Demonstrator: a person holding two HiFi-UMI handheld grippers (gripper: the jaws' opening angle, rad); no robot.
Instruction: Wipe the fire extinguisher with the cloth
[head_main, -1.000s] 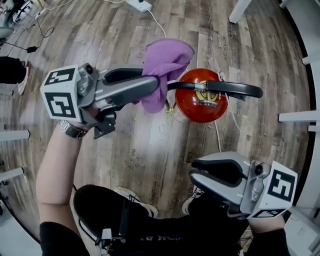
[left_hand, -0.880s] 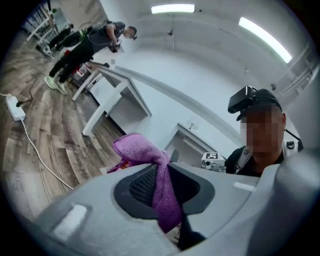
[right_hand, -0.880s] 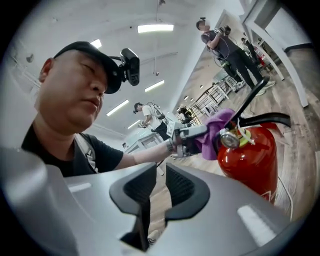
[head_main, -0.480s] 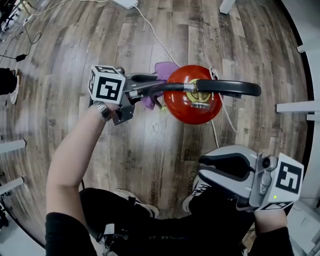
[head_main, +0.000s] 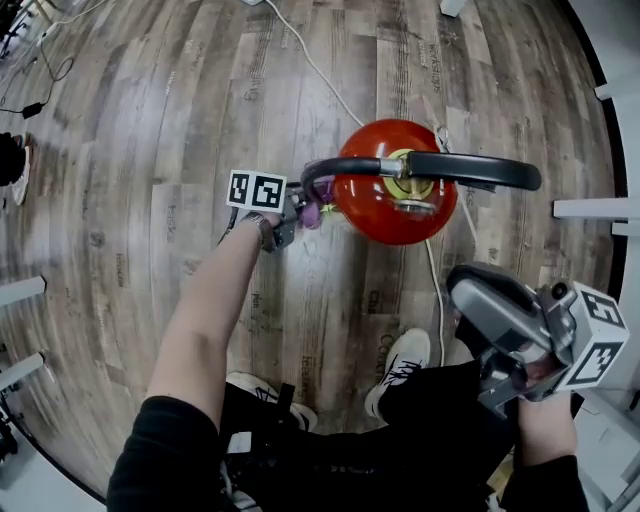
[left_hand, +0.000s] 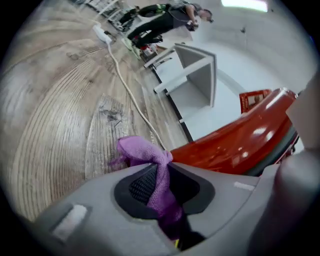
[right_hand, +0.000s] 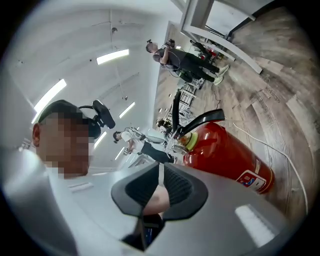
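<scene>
The red fire extinguisher (head_main: 385, 200) stands upright on the wood floor, its black handle (head_main: 470, 168) pointing right. My left gripper (head_main: 303, 207) is low at its left side, shut on a purple cloth (head_main: 312, 214). In the left gripper view the cloth (left_hand: 152, 160) bunches out between the pads, right beside the red body (left_hand: 240, 142). My right gripper (head_main: 465, 288) hangs apart, below and right of the extinguisher. Its jaws have just been closing and now stand all but together with nothing between them (right_hand: 160, 172). The extinguisher (right_hand: 225, 152) shows beyond them.
A white cable (head_main: 310, 60) runs across the floor behind the extinguisher. White table legs (head_main: 590, 210) stand at the right. My shoes (head_main: 405, 365) are just below the extinguisher. Other people (right_hand: 175, 57) stand far off by white furniture (left_hand: 192, 65).
My left gripper has dropped with the cloth from above the extinguisher's top to its lower left side. The right gripper has shifted right and rolled, and its jaws have narrowed.
</scene>
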